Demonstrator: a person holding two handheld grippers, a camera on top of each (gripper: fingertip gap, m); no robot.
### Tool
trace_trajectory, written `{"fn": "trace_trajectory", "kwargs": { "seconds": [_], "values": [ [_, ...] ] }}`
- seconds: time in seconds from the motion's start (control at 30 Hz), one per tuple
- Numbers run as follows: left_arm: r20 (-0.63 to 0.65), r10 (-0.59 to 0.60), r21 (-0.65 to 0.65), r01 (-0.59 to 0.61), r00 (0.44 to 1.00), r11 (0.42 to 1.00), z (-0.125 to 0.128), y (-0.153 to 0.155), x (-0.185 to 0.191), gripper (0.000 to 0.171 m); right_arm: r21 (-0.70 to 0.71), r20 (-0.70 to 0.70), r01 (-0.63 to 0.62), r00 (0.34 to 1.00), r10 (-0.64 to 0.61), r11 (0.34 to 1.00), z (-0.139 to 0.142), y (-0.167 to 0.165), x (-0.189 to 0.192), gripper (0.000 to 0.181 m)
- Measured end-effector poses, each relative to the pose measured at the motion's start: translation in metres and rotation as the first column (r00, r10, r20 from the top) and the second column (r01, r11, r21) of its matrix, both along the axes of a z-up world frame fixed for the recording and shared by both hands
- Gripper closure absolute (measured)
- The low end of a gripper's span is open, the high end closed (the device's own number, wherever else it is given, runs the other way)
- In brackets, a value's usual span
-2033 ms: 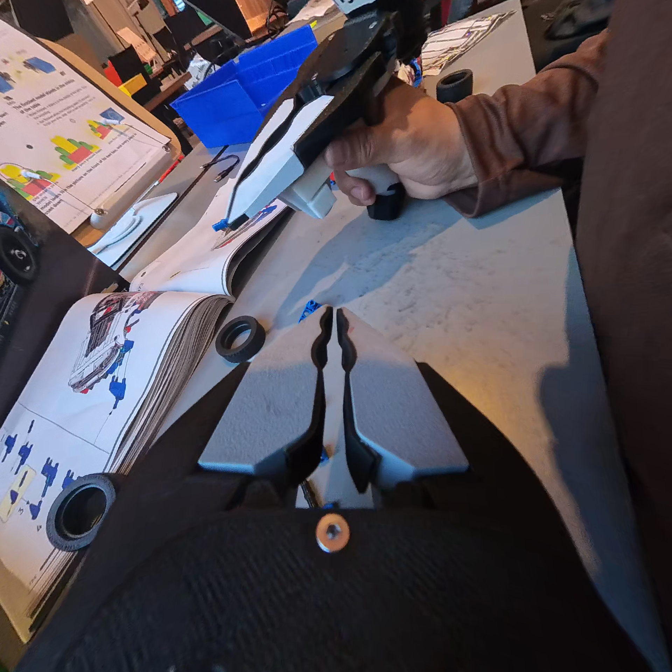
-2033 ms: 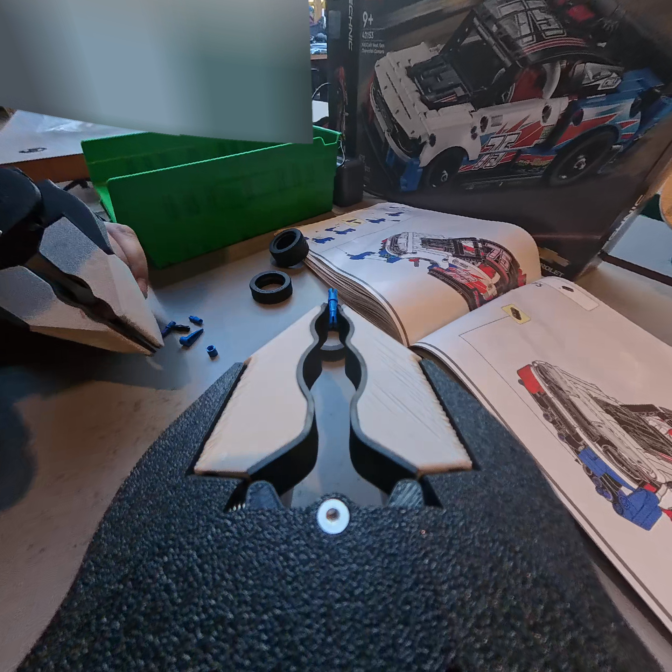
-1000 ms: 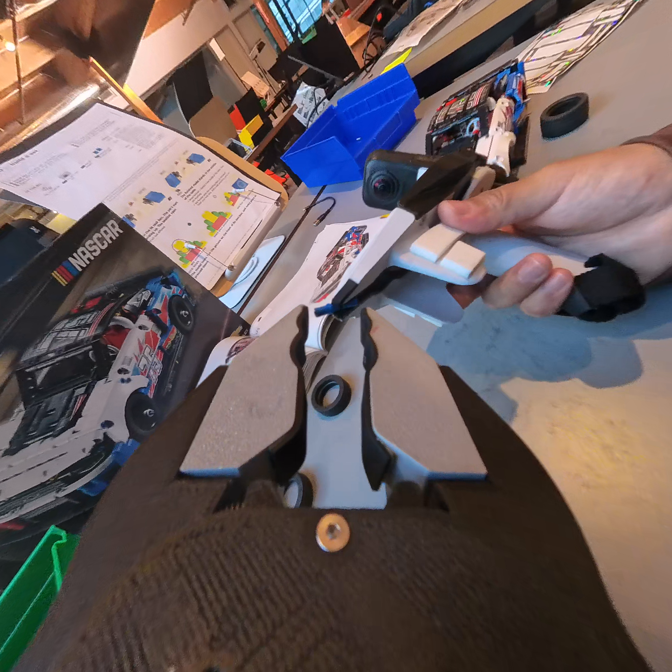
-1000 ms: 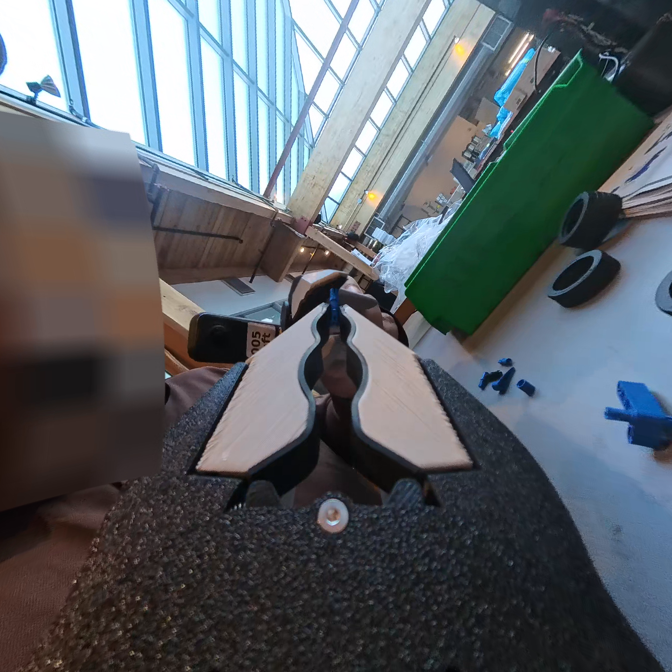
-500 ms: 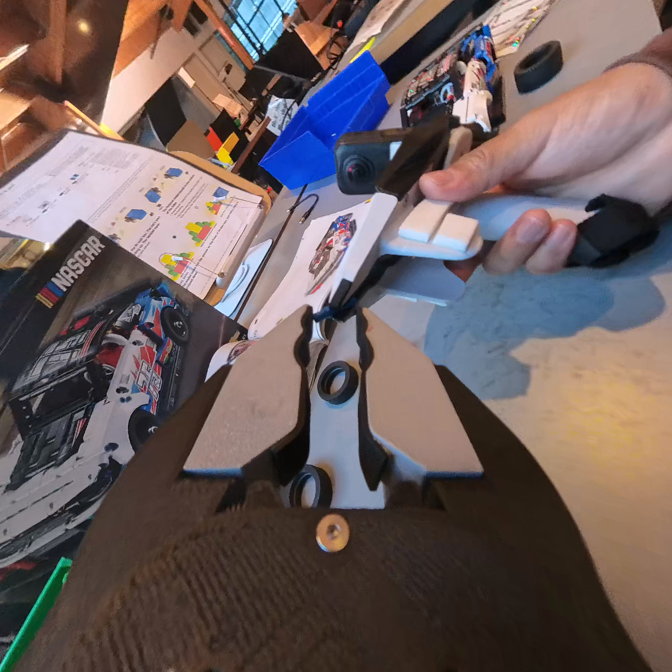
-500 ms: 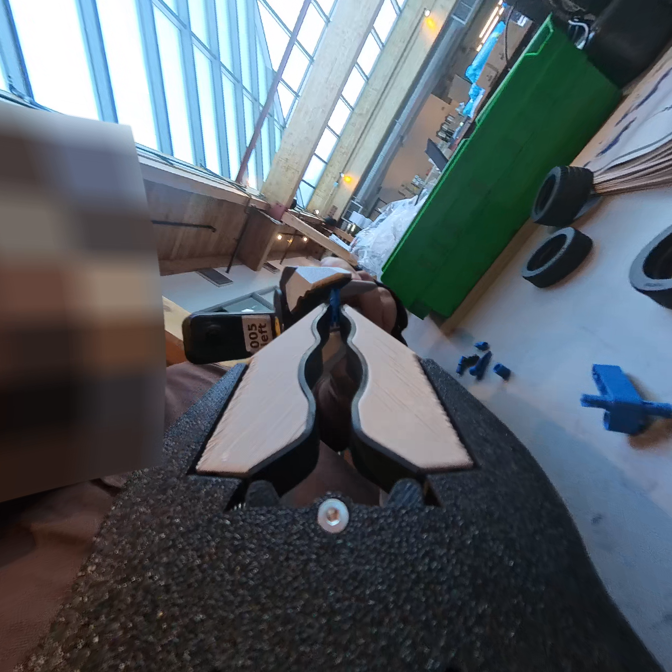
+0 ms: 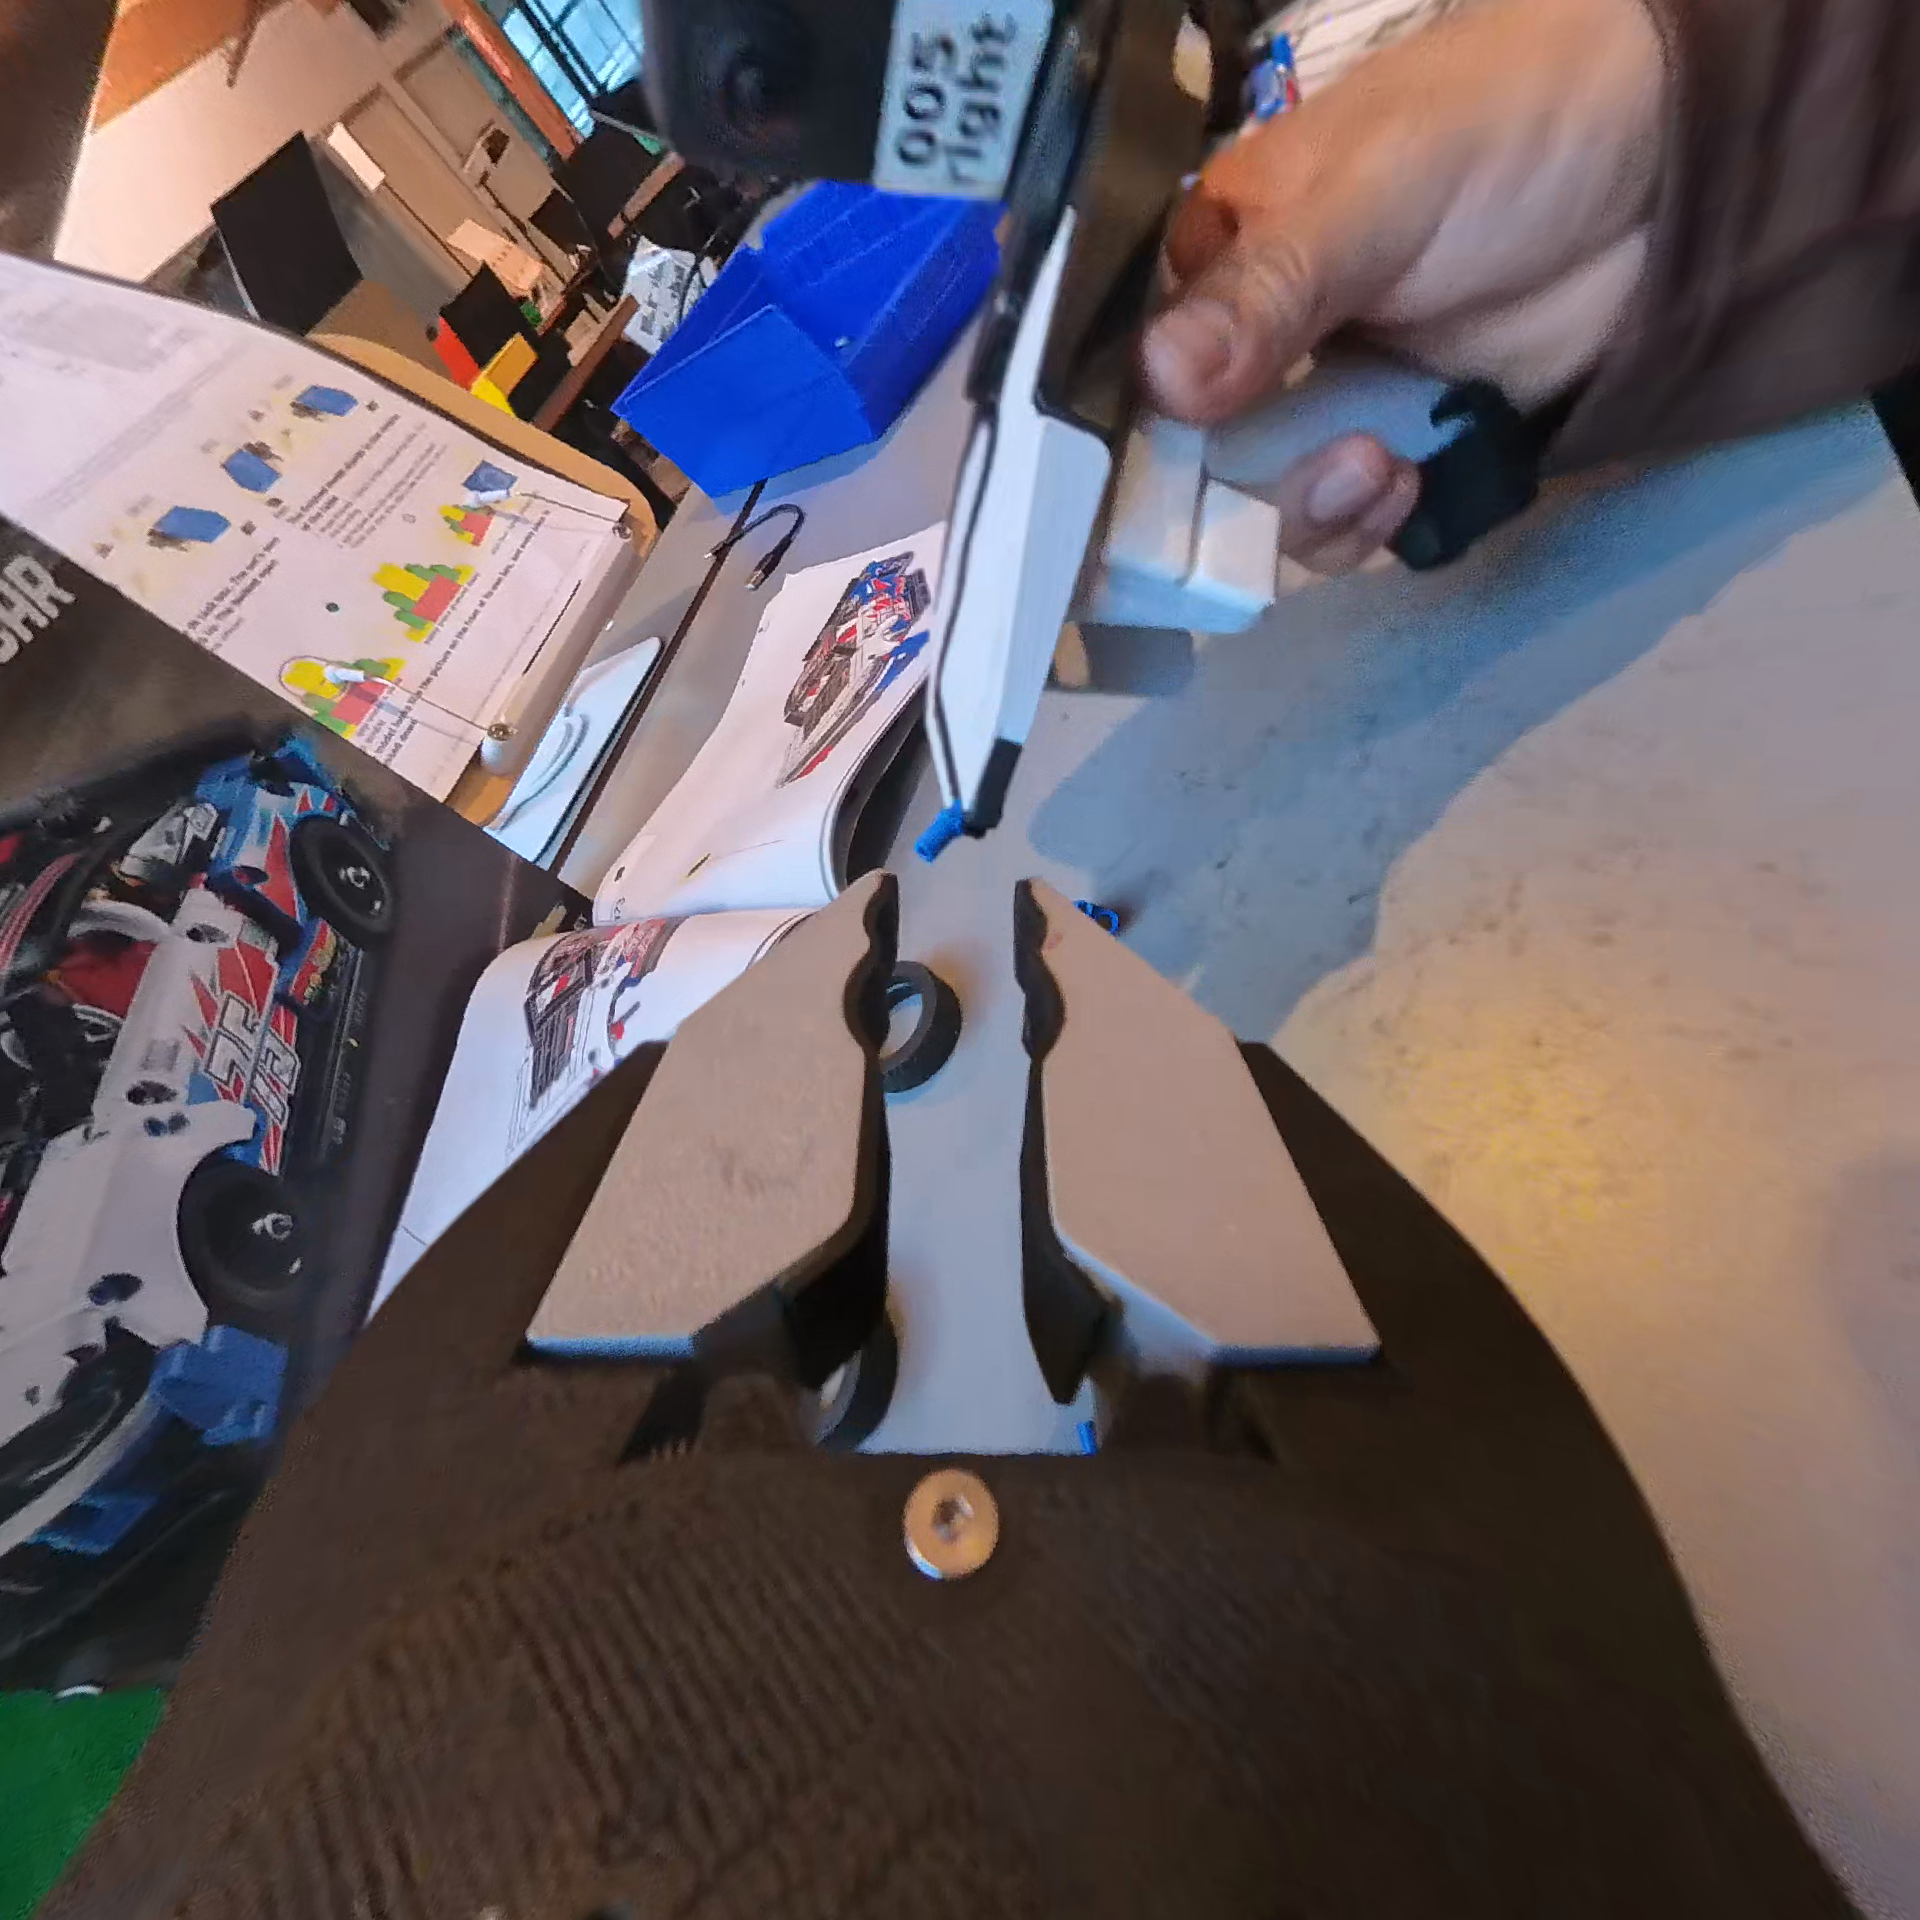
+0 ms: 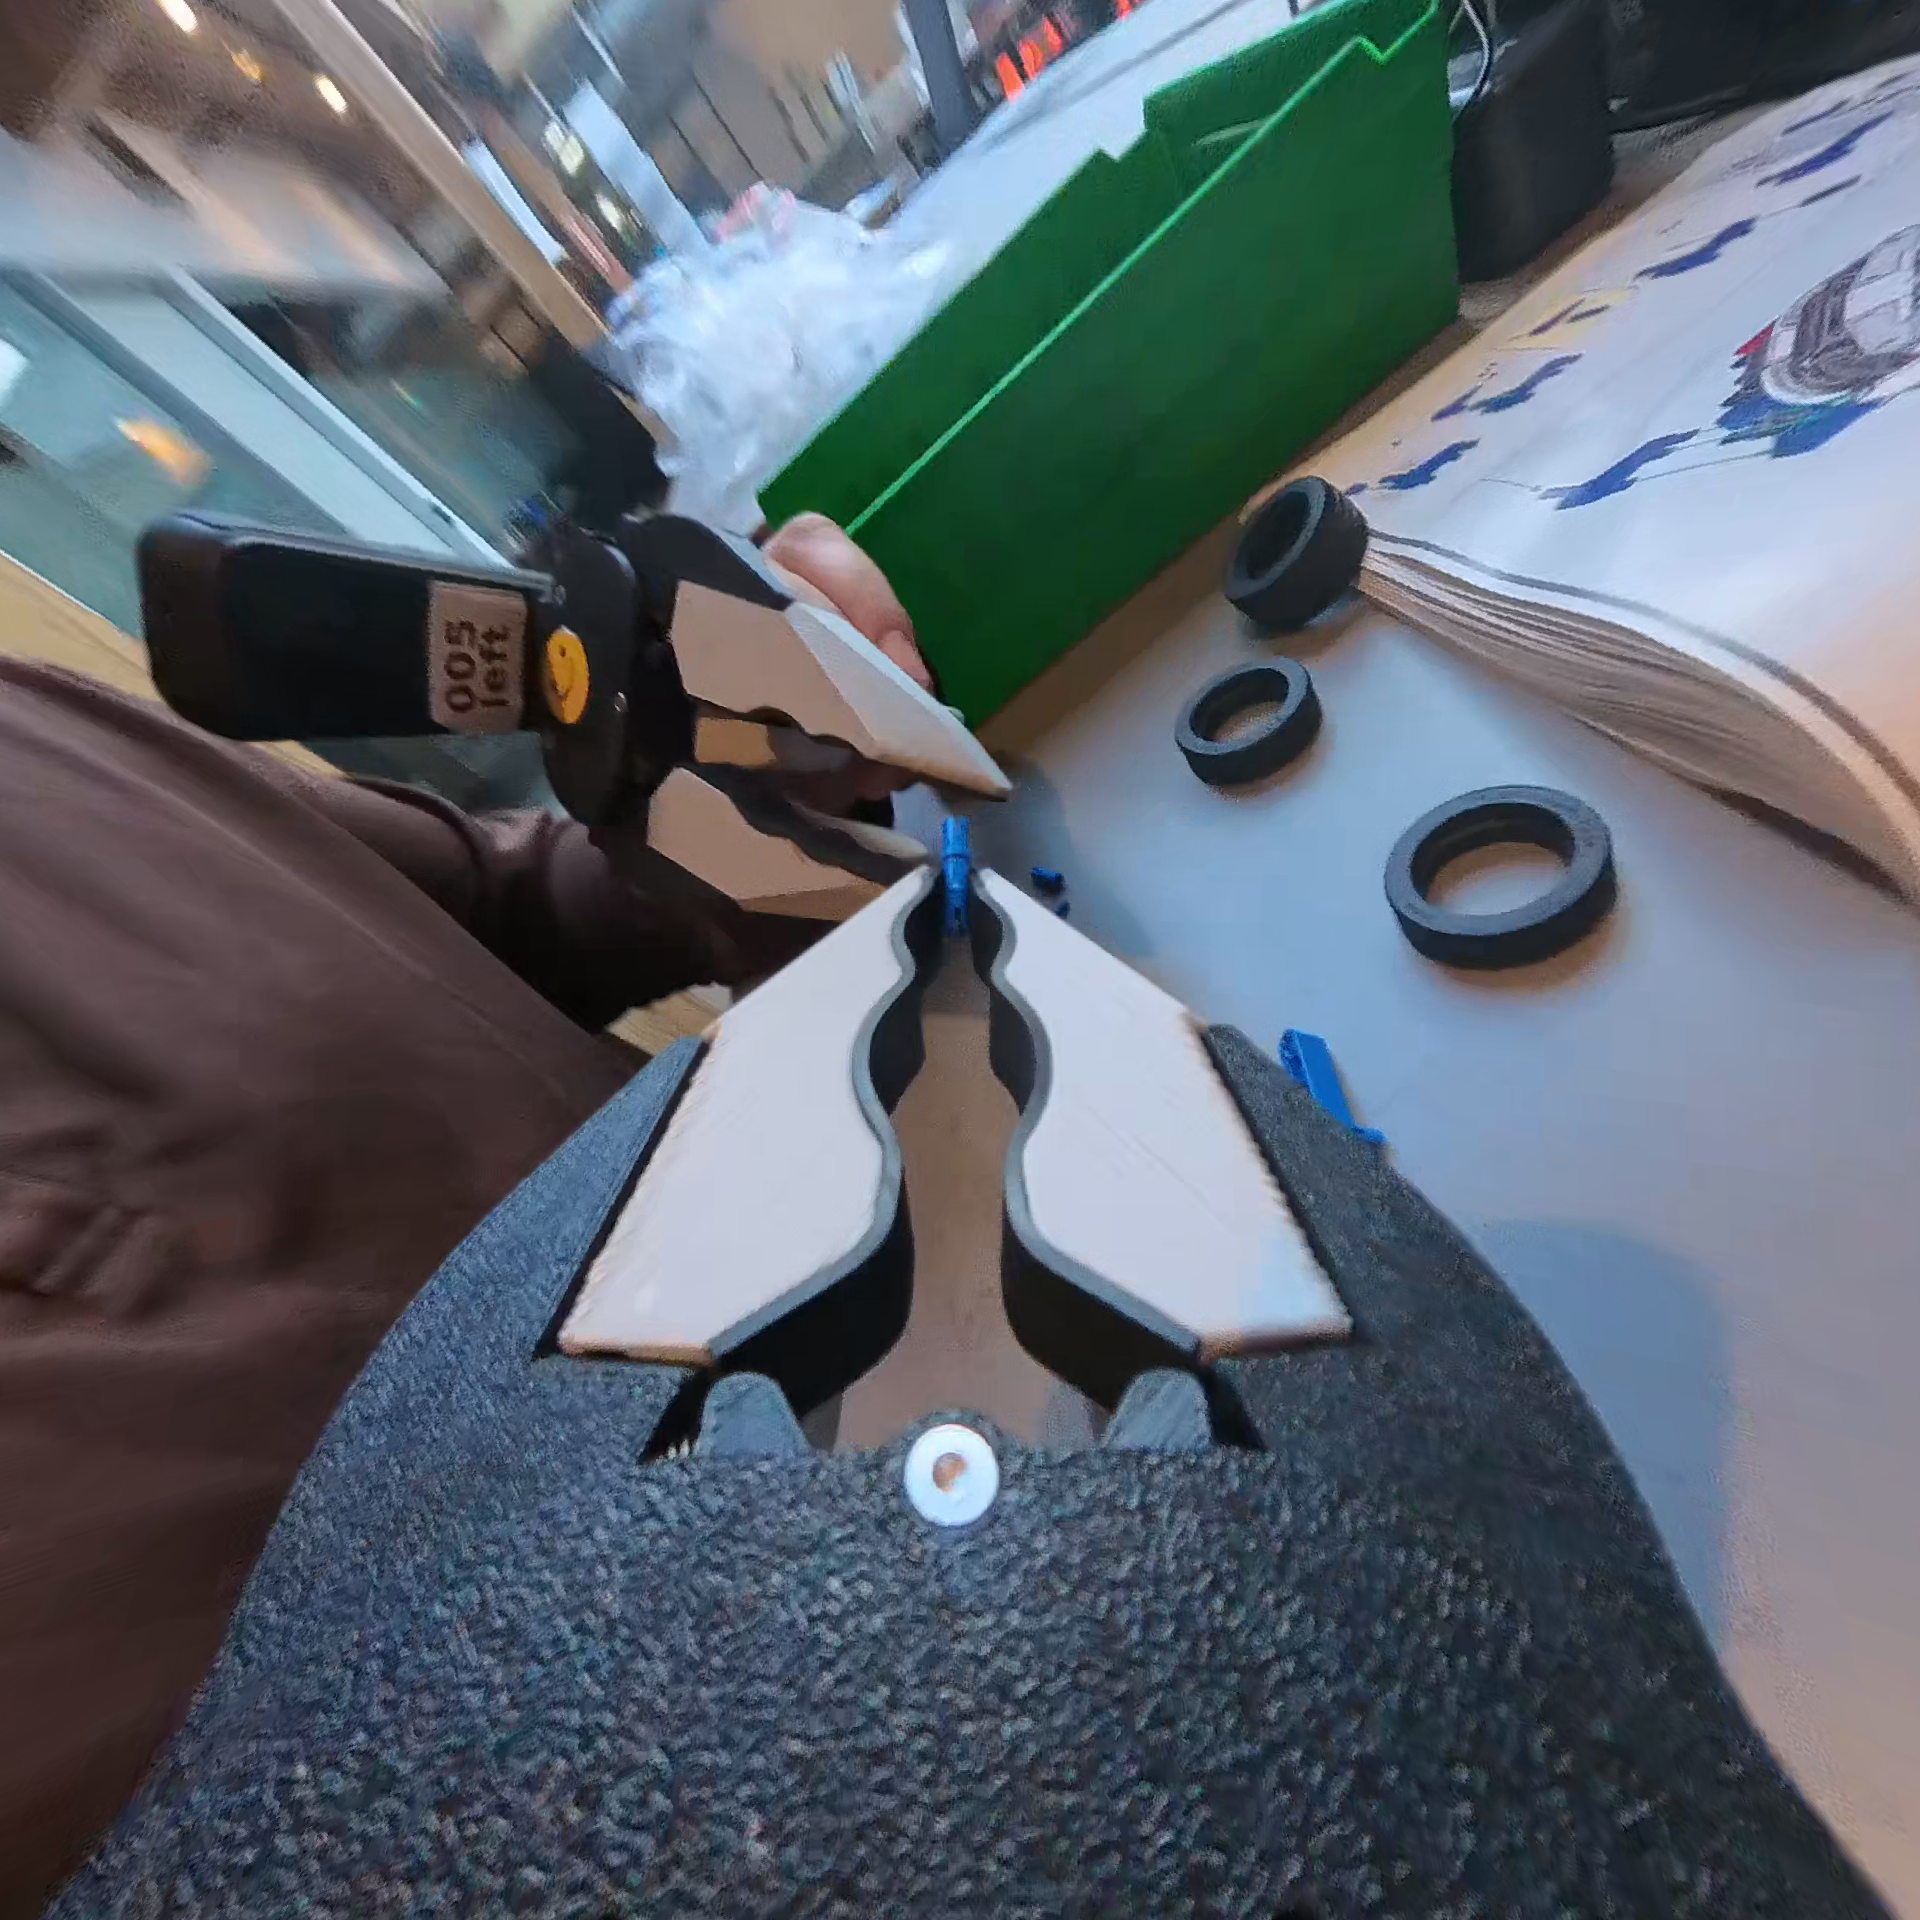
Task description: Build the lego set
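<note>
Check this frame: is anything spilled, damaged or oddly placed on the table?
Nothing looks damaged. Loose parts lie scattered: three black tyres beside the open instruction book, and small blue pieces on the bare table. The right gripper pinches a blue pin; the left gripper is open.

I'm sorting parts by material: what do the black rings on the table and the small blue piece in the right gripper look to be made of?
The black rings look like soft rubber: matte, dull black, thick-walled, no glare. The blue piece, pinched in the right gripper, looks like hard moulded plastic: saturated colour, crisp edges, slight sheen. Blur leaves fine texture unclear.
</note>
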State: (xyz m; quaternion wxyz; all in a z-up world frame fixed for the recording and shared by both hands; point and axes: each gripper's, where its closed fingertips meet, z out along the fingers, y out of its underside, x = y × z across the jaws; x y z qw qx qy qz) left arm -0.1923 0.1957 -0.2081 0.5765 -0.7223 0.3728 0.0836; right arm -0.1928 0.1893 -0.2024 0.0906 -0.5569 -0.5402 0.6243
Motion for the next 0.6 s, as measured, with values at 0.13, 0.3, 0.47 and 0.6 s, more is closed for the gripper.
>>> {"fn": "trace_trajectory", "kwargs": {
  "seconds": [0.13,0.3,0.47,0.6],
  "values": [
    [-0.093,-0.014,0.019,0.016,0.996,1.0,-0.004,0.0,0.009,0.154,0.104,0.056,-0.019,0.998,0.013,0.994,-0.002,-0.001,0.007,0.177],
    [-0.23,-0.026,0.057,0.041,0.973,0.998,-0.008,0.0,0.019,0.162,0.156,0.148,-0.053,0.989,0.03,0.986,-0.014,-0.006,0.017,0.177],
    [-0.307,0.026,0.09,0.002,0.951,0.996,-0.008,0.003,0.02,0.17,0.116,0.147,-0.012,0.989,-0.005,0.993,-0.015,-0.004,0.019,0.177],
    [-0.149,0.072,0.142,-0.051,0.986,0.989,0.014,0.007,0.02,0.171,0.062,0.003,0.046,0.999,-0.046,0.997,0.01,0.001,0.021,0.174]
  ]
}}
